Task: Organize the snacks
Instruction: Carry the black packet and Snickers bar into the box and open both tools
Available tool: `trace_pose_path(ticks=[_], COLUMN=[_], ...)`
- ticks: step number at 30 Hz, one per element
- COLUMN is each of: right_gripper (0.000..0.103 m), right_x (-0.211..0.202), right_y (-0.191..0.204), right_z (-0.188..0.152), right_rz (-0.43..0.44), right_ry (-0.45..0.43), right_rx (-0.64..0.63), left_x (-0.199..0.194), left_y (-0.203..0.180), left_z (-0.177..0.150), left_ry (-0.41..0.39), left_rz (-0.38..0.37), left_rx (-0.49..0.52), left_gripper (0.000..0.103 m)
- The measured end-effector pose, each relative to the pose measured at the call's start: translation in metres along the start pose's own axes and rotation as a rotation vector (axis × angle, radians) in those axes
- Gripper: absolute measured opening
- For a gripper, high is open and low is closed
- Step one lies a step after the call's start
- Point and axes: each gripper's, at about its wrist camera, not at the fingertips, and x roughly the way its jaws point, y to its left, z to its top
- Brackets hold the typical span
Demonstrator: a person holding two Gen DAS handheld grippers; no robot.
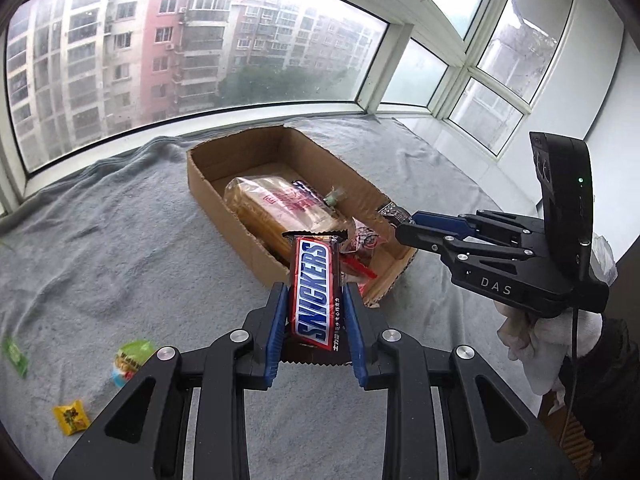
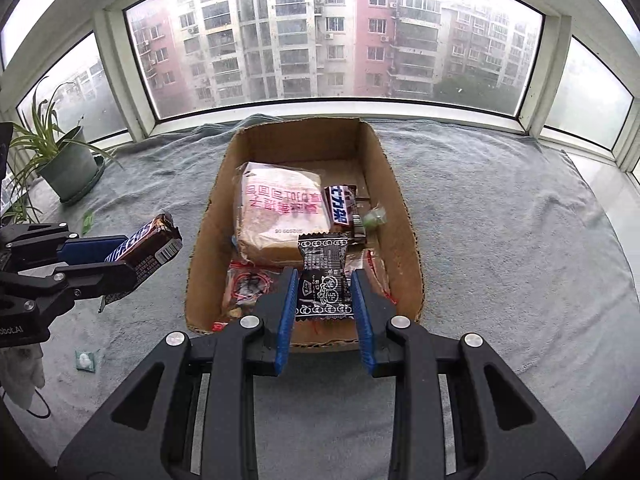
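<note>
My left gripper [image 1: 316, 300] is shut on a Snickers bar [image 1: 316, 288], held above the grey towel just left of the open cardboard box [image 1: 200, 172]; it also shows in the right wrist view [image 2: 120, 256] with the bar [image 2: 148, 244]. My right gripper [image 2: 324, 292] is shut on a small black-and-white snack packet [image 2: 324, 280] over the near end of the box [image 2: 404, 216]; in the left wrist view it [image 1: 404, 224] reaches over the box's right rim. The box holds a bagged cake [image 2: 280, 212], another Snickers bar [image 2: 340, 204] and red-wrapped snacks [image 2: 248, 284].
Loose snacks lie on the towel: a green cup-like snack [image 1: 128, 360], a yellow candy [image 1: 72, 416], a green packet [image 1: 16, 356], a small white-and-green packet [image 2: 86, 360]. A potted plant [image 2: 68, 164] stands at the back left by the window sill.
</note>
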Motion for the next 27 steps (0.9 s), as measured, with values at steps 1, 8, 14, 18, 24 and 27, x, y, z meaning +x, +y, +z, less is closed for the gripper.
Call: trace_pose_path(ticks=[1, 8, 14, 18, 24, 27], right_gripper=[0.028, 0.028, 0.028, 0.029, 0.029, 0.051], right_x=[0.003, 0.016, 0.027, 0.031, 0.033, 0.03], right_y=[-0.003, -0.017, -0.024, -0.026, -0.026, -0.025], right_z=[0.001, 0.005, 0.005, 0.004, 0.006, 0.007], right_rz=[-0.003, -0.012, -0.018, -0.023, -0.034, -0.051], right_ry=[0.003, 0.019, 0.037, 0.045, 0.045, 0.033], right_rx=[0.005, 0.031, 0.049, 0.057, 0.055, 0.054], left_x=[0.004, 0.025, 0.035, 0.041, 0.044, 0.043], left_y=[-0.002, -0.016, -0.025, -0.029, -0.033, -0.035], left_z=[0.002, 0.01, 0.015, 0.016, 0.017, 0.018], left_ry=[0.004, 0.026, 0.029, 0.038, 0.046, 0.045], left_rz=[0.0, 0.007, 0.014, 0.02, 0.029, 0.039], left_rx=[0.005, 0.034, 0.06, 0.066, 0.063, 0.068], left_gripper=[0.026, 0.026, 0.026, 0.027, 0.027, 0.042])
